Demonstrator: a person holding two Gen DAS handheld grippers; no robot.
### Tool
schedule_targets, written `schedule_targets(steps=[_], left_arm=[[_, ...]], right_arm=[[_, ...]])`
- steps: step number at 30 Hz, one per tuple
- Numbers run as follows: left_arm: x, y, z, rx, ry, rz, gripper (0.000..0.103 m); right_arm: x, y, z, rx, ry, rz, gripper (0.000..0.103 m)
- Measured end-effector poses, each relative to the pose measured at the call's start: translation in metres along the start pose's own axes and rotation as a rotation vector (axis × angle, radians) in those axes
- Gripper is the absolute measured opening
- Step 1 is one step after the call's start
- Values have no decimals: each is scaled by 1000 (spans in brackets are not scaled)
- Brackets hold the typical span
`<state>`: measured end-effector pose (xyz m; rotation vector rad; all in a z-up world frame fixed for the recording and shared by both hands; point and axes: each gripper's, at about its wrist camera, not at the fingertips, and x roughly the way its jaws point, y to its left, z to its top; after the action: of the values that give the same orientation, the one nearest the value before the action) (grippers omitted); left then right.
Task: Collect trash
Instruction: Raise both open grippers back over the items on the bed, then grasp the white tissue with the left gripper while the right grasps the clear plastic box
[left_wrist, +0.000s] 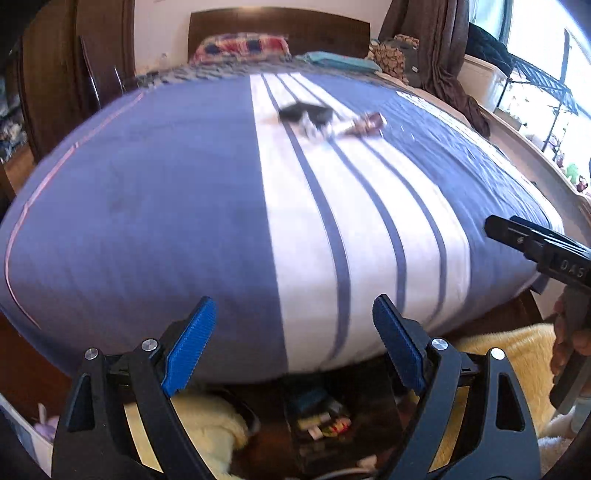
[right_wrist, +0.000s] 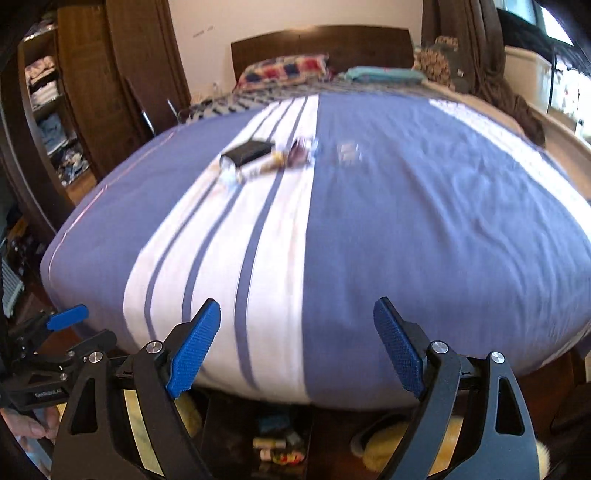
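**Both tongs wide open above the foot of the bed, trash lying up the middle**

Left wrist view: the left tongs (left_wrist: 293, 314) stand spread wide, nothing between the blue pads, over the foot edge of the bed (left_wrist: 147, 192). The trash (left_wrist: 325, 123), a blurred dark packet and wrappers, lies on the white stripes toward the headboard.

Right wrist view: the right tongs (right_wrist: 297, 314) gape equally, empty. The trash (right_wrist: 266, 157) sits mid-bed, far from the foot edge.

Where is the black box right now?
The black box lies on the bed's white stripes, far from both grippers, with crumpled wrappers beside it.
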<state>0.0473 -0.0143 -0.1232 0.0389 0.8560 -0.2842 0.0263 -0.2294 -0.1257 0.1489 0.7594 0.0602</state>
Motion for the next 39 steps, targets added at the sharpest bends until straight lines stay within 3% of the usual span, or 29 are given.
schedule_targets(steps=[11,18,27,34,39], left_arm=[[33,15,61,-12,-31,22,82],[71,21,96,-15,-12,22,82],[119,6,123,-9,44,-53,81],[147,-12,145,27,70,-73,51],[158,-17,159,24,62,-81,39]], right_arm=[[41,-15,63,7,-25,-38,89],[89,-34,89,46,24,-62,89],[155,-53,119,40,108,-144,85],[182,-54,138,27,130,-157,67],[197,-50,148,17,143,-157,64]])
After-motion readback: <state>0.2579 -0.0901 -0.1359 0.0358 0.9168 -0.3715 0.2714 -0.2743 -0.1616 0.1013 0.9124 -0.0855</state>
